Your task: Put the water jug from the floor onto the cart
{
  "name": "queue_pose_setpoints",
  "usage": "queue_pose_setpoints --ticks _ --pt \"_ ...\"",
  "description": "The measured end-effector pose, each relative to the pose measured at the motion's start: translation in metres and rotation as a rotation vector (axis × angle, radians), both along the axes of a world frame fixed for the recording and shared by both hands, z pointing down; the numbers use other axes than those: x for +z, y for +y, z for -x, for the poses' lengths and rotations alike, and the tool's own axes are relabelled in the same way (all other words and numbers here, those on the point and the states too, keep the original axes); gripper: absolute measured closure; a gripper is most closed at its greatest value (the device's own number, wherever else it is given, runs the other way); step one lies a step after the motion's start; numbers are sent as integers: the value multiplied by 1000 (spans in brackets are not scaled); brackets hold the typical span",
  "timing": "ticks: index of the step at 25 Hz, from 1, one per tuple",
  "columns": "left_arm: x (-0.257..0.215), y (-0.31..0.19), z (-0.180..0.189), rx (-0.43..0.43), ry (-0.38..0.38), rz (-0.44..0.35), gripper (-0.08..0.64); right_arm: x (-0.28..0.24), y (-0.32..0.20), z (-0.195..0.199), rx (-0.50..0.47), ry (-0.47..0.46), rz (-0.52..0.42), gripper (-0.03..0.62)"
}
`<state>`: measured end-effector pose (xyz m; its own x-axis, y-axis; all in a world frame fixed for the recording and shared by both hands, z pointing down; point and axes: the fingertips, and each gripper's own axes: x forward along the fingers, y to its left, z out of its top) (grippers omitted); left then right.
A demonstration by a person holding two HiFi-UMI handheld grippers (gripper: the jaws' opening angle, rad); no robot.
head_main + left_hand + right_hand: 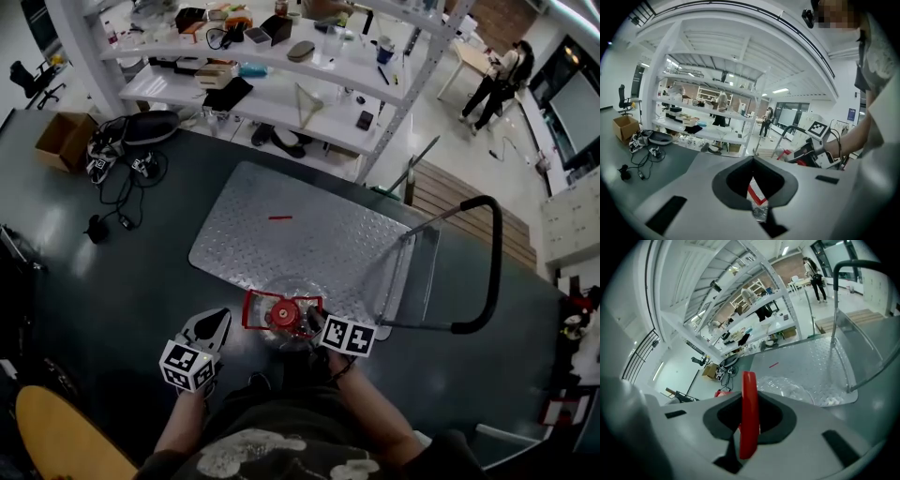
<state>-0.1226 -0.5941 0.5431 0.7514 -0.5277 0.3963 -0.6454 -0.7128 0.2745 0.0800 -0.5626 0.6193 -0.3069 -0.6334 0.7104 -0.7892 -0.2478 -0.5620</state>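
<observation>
We have the water jug (pixel 284 321) by its red handle (pixel 749 413). The right gripper (pixel 317 325) is clamped narrowly on that handle. The jug hangs at the near edge of the cart (pixel 281 246), apparently off the floor. The left gripper (pixel 221 322) sits just beside the jug with its jaws together on nothing. We judge this the carry step. Next, we need to bring the jug forward over the deck, set it down upright and release it.

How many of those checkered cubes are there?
2. One cube rides the left gripper, left of the water jug; the other rides the right gripper, at the jug's right. None seems hidden.
</observation>
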Motion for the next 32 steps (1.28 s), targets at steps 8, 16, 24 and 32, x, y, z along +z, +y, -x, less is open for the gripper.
queue_pose_setpoints --ticks 8,16,24,32 --pt "-2 -83 -68 0 -43 -6 555 3 -72 -50 -58 -28 3 552" --pt "-4 -164 -101 -36 -46 -37 555 5 -149 -86 -55 -42 -24 552" --pt "6 -236 -128 37 -2 -8 555 20 -222 -108 57 -80 -38 551" --pt "15 -283 -148 110 3 13 554 38 -270 -133 141 -143 -95 551"
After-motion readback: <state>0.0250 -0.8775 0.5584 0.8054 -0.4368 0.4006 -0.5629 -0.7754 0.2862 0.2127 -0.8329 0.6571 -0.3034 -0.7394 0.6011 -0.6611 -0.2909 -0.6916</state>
